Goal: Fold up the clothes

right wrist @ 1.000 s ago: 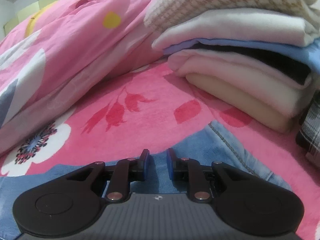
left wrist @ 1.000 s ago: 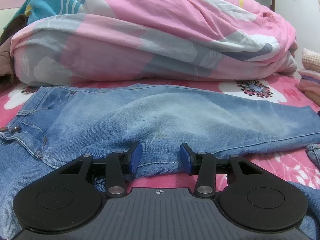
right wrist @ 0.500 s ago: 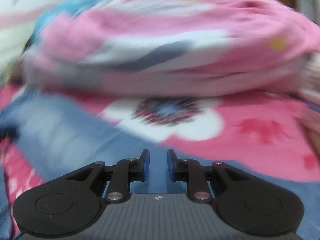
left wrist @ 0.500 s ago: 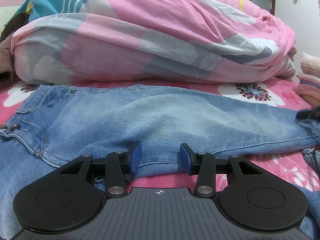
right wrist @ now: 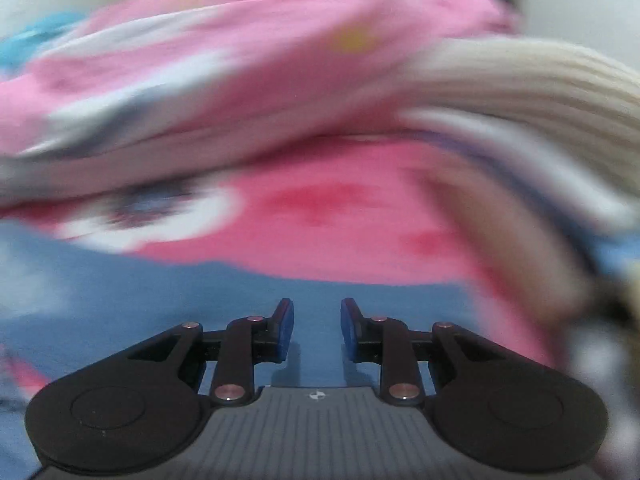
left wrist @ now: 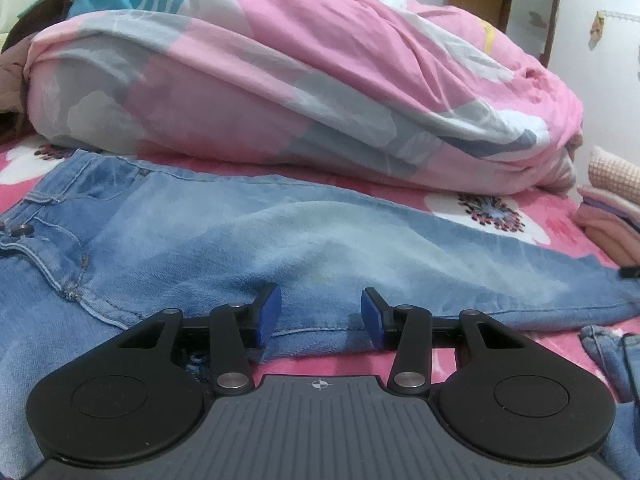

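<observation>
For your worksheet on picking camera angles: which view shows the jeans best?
The left wrist view: the jeans lie sharp, waistband to leg. The right wrist view shows only a blurred blue patch.

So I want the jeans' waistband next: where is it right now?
In the left wrist view the waistband of the jeans is at the far left edge, on the pink floral sheet, in front of the rolled quilt.

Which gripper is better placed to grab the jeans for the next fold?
Left. The left gripper sits steady, jaws open astride the light-blue denim jeans' near edge. The right gripper has just been opening, nothing visibly pinched, its view motion-blurred.
</observation>
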Action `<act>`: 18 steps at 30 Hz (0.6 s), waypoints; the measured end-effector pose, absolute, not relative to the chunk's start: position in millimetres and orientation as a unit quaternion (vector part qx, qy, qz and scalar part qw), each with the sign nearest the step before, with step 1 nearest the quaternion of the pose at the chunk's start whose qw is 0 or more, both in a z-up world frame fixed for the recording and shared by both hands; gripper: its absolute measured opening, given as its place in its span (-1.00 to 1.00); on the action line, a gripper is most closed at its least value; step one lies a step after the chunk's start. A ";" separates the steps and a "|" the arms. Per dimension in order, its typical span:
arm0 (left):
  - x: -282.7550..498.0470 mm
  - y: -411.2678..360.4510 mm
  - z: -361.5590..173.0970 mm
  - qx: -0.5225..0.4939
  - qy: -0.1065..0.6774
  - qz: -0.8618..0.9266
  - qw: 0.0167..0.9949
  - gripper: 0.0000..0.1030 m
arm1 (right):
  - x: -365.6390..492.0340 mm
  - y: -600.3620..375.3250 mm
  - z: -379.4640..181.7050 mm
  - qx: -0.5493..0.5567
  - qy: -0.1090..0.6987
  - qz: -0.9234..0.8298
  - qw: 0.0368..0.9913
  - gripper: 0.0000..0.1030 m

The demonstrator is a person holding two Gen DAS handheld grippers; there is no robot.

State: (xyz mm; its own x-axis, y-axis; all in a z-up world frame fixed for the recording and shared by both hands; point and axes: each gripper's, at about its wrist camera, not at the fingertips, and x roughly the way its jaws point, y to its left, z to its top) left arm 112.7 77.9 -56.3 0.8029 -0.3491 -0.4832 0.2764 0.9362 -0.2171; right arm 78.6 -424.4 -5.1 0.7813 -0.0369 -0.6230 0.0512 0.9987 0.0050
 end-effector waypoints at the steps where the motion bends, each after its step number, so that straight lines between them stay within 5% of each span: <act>1: 112.2 79.6 -56.1 -0.073 0.265 -0.163 0.948 -0.14 | 84.9 -408.9 -10.5 0.004 0.335 0.015 0.942 -0.50; 10: 112.4 82.7 -55.5 -0.083 0.264 -0.160 0.948 -0.14 | 73.9 -480.3 -22.9 -0.028 0.382 -0.143 0.913 -0.51; 18: 112.5 83.5 -55.8 -0.087 0.262 -0.160 0.948 -0.14 | 130.9 -412.5 -17.1 0.012 0.358 0.005 0.934 -0.54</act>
